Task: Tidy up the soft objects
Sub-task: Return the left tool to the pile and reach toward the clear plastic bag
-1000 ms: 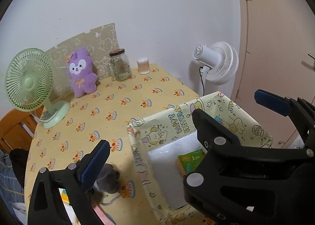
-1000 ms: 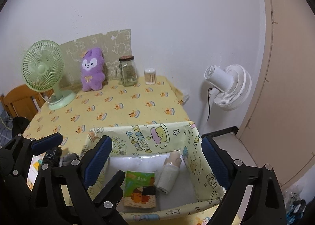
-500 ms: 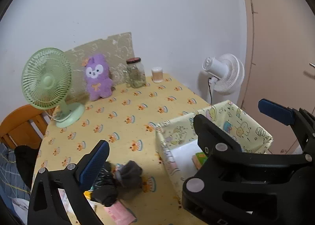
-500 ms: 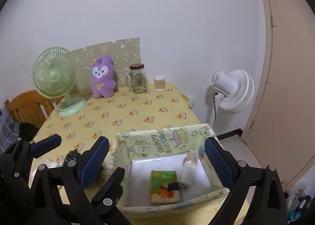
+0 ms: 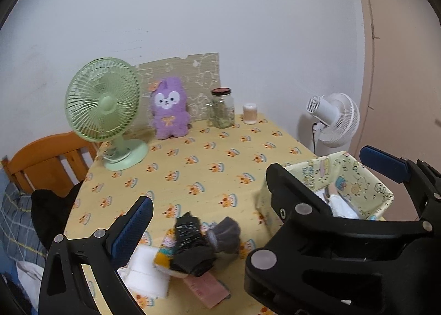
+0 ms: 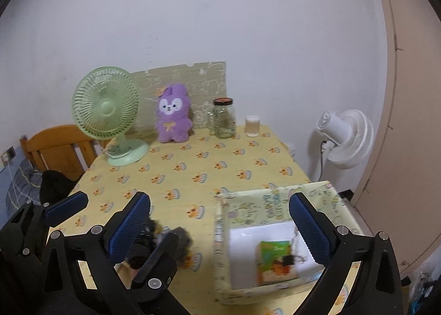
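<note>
The left gripper is held wide open, with nothing between its blue-padded jaws; the right gripper is likewise spread wide and empty. A heap of soft things, a dark grey rolled sock and a black crumpled cloth among them, is seen near the front edge of the yellow patterned tablecloth. A pale yellow fabric bin with cartoon prints is placed at the front right corner, with a green and orange packet inside. A purple plush rabbit is propped upright at the back edge
</note>
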Demonstrator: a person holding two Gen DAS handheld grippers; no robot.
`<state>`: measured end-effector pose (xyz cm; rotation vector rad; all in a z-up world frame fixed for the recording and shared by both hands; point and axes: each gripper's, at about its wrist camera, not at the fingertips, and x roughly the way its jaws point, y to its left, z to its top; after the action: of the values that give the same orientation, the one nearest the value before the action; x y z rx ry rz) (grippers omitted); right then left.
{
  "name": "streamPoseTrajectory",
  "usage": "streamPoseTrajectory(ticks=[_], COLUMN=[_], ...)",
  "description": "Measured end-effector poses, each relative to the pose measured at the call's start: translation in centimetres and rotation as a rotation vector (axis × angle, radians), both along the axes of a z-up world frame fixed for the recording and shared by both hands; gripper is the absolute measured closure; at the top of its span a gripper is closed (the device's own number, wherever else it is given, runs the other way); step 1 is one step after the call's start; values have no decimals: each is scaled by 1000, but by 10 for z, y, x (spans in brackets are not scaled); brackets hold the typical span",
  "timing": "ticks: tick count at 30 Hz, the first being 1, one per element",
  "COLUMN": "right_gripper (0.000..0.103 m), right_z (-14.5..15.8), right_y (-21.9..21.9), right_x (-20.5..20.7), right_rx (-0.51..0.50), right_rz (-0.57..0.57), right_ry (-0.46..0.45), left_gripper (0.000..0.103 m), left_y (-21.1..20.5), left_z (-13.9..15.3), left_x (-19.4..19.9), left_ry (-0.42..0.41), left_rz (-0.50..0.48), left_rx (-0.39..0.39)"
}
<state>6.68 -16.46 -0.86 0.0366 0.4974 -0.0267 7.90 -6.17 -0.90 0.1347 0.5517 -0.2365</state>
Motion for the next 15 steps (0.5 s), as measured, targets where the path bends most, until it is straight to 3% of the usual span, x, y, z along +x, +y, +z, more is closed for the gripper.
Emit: streamPoseTrajectory(ticks=[15], right_gripper=[1], right_z=[-18], right_y=[53], right_x=[6], right_rx=[-16], right_rz=[75], right_ry=[11], left_gripper=[0], left_y=[51], left_z=[-18], left_x=[-3], left_ry=[9], left_rz=[104], left_rx=[14])
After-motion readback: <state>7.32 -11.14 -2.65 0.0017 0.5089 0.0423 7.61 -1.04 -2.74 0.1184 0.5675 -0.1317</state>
